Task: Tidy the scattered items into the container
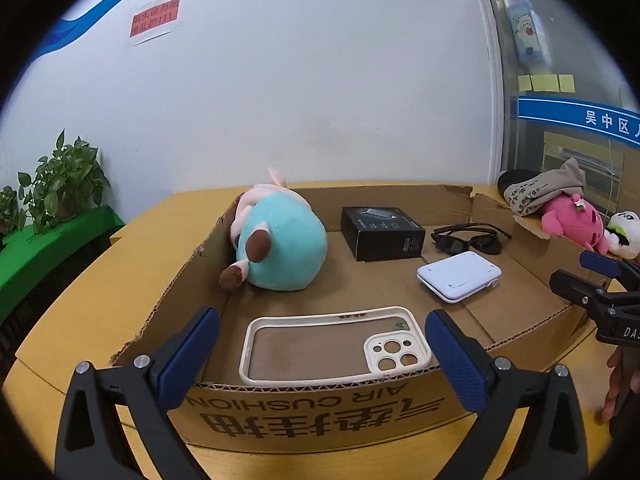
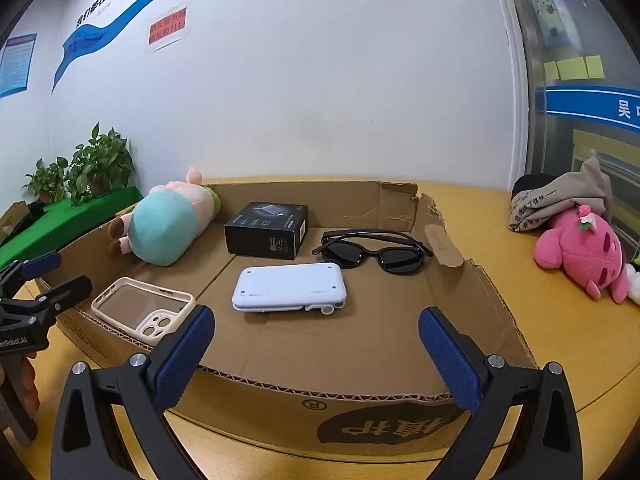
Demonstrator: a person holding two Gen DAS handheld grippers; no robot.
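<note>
Low cardboard box [image 2: 472,280] on yellow bench [image 2: 532,304], open top, torn at far right corner. Inside, five things, all lying flat on the box floor:
- plush pig in teal dress [image 2: 168,224], on its side, against far left wall.
- black carton [image 2: 267,230], far middle, just right of the pig.
- dark sunglasses [image 2: 376,250], far right, arms unfolded.
- white flat device [image 2: 289,287], middle, in front of carton and sunglasses.
- cream phone case [image 1: 336,344], near left corner, camera cut-out toward the right in left wrist view, touching the near wall.

Left gripper [image 1: 322,354]: jaws wide apart, nothing between the pads, poised over near wall of box with the phone case seen between the tips, not touched. Blue pads bare.

Right gripper [image 2: 316,354]: jaws wide apart, empty, over near wall further right, white device ahead. Clear of all contents.

Outside box, on bench to the right: pink plush [image 2: 588,252], grey printed cloth bag [image 2: 560,200] behind it, small white plush [image 1: 624,234] at the pink one's side. Well apart from both grippers.

Potted plants [image 2: 96,168] on green ledge far left, by the wall.
</note>
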